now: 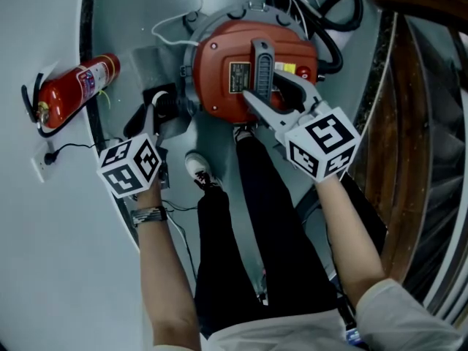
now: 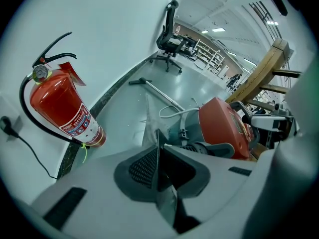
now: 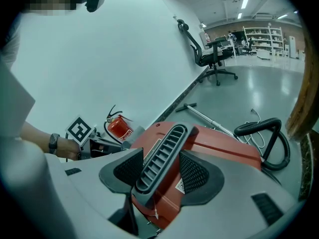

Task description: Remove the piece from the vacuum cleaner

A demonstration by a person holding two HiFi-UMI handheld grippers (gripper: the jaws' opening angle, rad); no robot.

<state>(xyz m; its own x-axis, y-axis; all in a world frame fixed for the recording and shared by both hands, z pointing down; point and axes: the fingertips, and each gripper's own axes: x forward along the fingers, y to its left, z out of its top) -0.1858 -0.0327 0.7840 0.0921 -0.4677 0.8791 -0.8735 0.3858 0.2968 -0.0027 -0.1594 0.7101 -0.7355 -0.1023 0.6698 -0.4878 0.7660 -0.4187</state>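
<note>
1. Vacuum (image 1: 219,72) is seen lying on the floor (image 1: 139,20), red body up. The handle (image 1: 261,64) runs over its top.
2. R gripper (image 3: 160,166): jaws are closed on the handle, one pad at each side, near its lower end. By this the vacuum is held steady, it is judged.
3. L gripper (image 2: 158,164): jaws are nearly together. A thin grey piece (image 2: 149,126) is pinched betw. the pads and stands out past the tips like a flat sheet. Nothing else is held.
4. Where the piece is: at the vacuum's left side, low, just beside the red body, as shown in the L gripper view. In the head view this spot is mostly covered by the L gripper and its cube (image 1: 130,165), so the joint w/ the vacuum cannot be told.
5. Done so far (judgement): both grips are taken and the piece is caught.
6. Left to do (judgement): the piece is prob. not yet free, as it is seen close to the vacuum. It must be pulled out & away while the handle is kept in place. Whether it is already loose is not shown.
</note>
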